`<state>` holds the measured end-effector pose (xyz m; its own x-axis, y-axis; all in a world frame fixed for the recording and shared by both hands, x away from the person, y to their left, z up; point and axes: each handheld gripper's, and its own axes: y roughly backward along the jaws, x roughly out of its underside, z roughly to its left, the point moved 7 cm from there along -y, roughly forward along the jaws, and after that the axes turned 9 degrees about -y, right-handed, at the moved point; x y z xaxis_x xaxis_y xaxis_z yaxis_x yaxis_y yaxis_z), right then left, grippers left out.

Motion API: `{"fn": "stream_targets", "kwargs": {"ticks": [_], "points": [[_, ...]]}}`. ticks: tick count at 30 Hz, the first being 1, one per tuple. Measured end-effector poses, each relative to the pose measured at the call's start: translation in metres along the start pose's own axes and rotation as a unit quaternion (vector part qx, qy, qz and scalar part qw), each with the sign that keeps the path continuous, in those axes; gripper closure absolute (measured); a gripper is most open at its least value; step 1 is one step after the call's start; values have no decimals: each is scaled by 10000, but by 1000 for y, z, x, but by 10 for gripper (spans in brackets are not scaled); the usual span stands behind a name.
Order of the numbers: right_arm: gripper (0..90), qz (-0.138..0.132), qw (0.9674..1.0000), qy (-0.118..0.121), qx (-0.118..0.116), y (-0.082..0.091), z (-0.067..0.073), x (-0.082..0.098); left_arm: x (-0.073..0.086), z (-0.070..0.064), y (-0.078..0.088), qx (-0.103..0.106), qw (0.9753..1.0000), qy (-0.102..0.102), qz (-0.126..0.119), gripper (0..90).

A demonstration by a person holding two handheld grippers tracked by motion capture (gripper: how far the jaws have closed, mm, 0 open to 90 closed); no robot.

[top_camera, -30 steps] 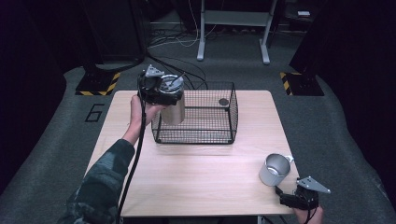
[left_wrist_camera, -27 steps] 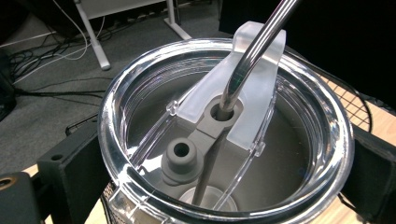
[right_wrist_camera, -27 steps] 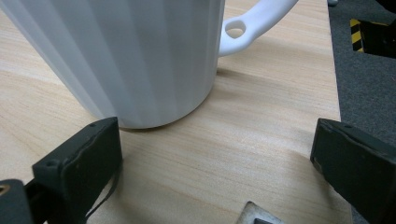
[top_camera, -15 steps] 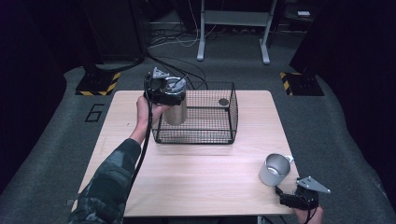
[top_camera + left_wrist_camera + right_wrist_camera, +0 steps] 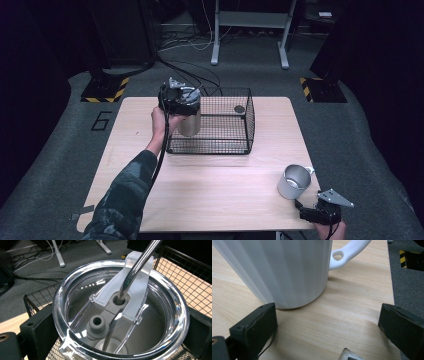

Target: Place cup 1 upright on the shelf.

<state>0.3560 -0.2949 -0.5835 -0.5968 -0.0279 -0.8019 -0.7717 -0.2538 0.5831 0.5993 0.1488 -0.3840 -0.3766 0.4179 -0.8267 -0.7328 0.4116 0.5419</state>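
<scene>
The left arm reaches far forward in a sleeve with a green and dark pattern. Its hand (image 5: 161, 120) is lifted up high and holds the left gripper (image 5: 179, 102). The two black jaws of that gripper sit wide apart, one on each side, and they press tight against what is between them. A black cable hangs down from it along the arm.

The right gripper (image 5: 320, 212) stays low and close to the person (a grey plate sits on top). Its jaws stand wide apart and hold nothing.
</scene>
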Motion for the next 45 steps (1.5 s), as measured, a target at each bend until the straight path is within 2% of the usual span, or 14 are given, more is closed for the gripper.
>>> {"fn": "stream_targets", "kwargs": {"ticks": [1, 2, 8, 11, 12, 18, 23, 28, 34, 37, 42, 45], "points": [[16, 0, 10000, 0, 0, 0, 0, 0, 1, -1, -3, -12, 9999, 92, -50, 40], [16, -4, 10000, -11, 16, 0, 0, 0, 3, 0, -4, 6, 10000, 52, 8, 40], [16, -3, 10000, -5, 8, 0, 0, 0, 12, -2, -16, -60, 9999, 130, 80, 39], [16, -41, 9999, -94, -13, 0, 1, -1, 18, -1, -22, -108, 9997, 157, 152, 40], [16, -7, 10000, 0, 9, 0, 0, 0, 19, -2, -23, -114, 9997, 177, 156, 40], [17, -4, 10000, -2, 11, 0, 0, 0, 29, -2, -30, -194, 9993, 214, 258, 39], [17, -3, 10000, -3, 12, 0, 0, 0, 33, -1, -33, -288, 9990, 257, 235, 39], [17, -9, 10000, 1, 13, 0, 0, 0, 39, -3, -38, -289, 9988, 300, 261, 39], [17, -4, 10000, -3, 14, 0, 0, 0, 42, -3, -38, -274, 9989, 287, 249, 38], [17, -5, 10000, -15, 19, 0, 0, 0, 46, -2, -35, -261, 9990, 314, 156, 38], [17, -3, 10000, -15, 22, 0, 0, 0, 46, -6, -32, -224, 9993, 125, 269, 36], [17, -1, 10000, -19, 25, 0, 0, 0, 46, -5, -32, -212, 9993, 161, 253, 35]]}}
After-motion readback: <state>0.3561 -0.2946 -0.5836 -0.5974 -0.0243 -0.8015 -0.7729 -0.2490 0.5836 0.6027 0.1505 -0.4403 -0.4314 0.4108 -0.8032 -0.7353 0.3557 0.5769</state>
